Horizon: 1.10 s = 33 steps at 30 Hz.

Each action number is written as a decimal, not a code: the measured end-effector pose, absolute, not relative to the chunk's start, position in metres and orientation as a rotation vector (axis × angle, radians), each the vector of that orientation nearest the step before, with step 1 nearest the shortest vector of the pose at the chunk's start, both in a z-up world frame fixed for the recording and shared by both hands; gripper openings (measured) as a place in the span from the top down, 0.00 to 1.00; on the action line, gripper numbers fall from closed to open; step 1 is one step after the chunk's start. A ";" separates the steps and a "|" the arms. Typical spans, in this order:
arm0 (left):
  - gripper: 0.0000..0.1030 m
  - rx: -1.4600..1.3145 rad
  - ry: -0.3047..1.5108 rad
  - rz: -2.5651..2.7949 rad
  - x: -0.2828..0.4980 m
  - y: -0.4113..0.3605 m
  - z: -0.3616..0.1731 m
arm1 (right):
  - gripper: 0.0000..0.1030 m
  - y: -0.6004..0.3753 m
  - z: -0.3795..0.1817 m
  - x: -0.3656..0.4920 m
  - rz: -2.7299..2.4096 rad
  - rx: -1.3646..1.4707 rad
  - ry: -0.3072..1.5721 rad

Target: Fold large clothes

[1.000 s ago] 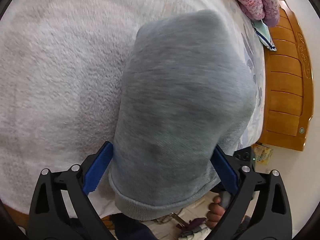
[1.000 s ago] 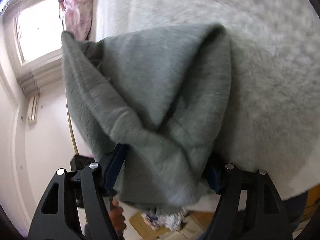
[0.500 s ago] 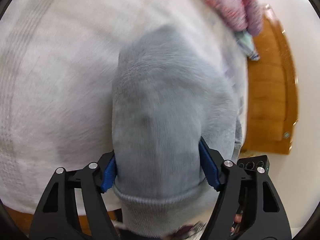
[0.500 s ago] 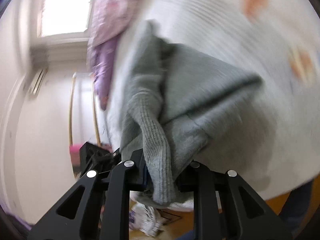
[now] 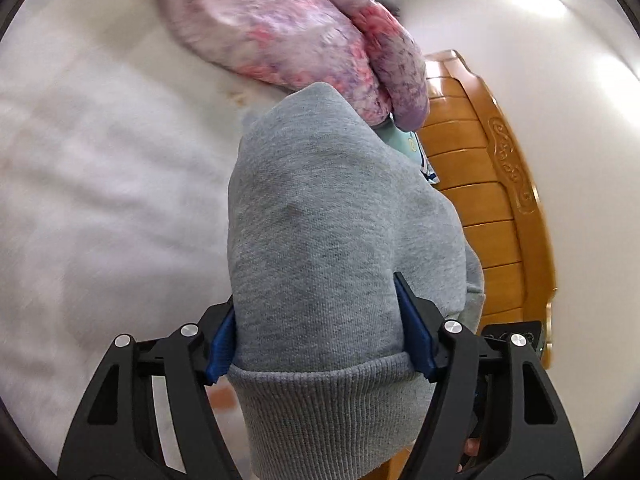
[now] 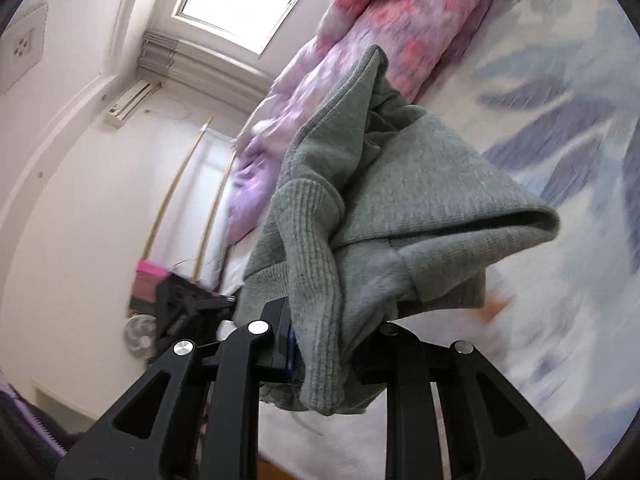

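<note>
Up front on my left wrist camera, the left tool [image 5: 320, 332] is pinching the ribbed hem of the grey sweater [image 5: 332, 232], its blue pads pressed against both sides of the bunched cloth, which is raised over the white bed [image 5: 100, 168] with the pink blanket [image 5: 288, 28] and wooden headboard [image 5: 488, 184] beyond. On my right wrist camera, the right tool [image 6: 324, 344] is pressed together on a ribbed cuff of the same sweater [image 6: 400, 200], whose folds hang above the patterned bedsheet [image 6: 560, 100], with the window [image 6: 248, 0] up at the left.
</note>
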<state>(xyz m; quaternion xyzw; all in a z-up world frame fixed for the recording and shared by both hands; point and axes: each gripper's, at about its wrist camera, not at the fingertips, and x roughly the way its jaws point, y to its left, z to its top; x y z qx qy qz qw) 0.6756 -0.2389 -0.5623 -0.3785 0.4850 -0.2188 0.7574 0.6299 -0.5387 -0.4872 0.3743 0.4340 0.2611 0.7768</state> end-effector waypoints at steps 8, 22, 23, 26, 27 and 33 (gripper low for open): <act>0.31 -0.526 1.439 -0.332 0.707 -0.342 -0.663 | 0.77 -0.595 -0.610 0.652 0.139 0.780 1.290; 0.14 -0.376 1.420 -0.315 0.695 -0.347 -0.649 | 0.54 -0.606 -0.643 0.613 -0.165 0.661 1.441; 0.14 -0.384 1.417 -0.306 0.693 -0.342 -0.644 | 0.54 -0.606 -0.641 0.609 -0.174 0.661 1.441; 0.14 -0.366 1.416 -0.277 0.682 -0.329 -0.631 | 0.54 -0.598 -0.622 0.584 -0.175 0.603 1.430; 0.14 -0.359 1.412 -0.276 0.679 -0.326 -0.626 | 0.54 -0.599 -0.611 0.568 -0.169 0.570 1.418; 0.14 -0.248 1.375 -0.250 0.644 -0.304 -0.580 | 0.52 -0.559 -0.537 0.541 -0.097 0.389 1.344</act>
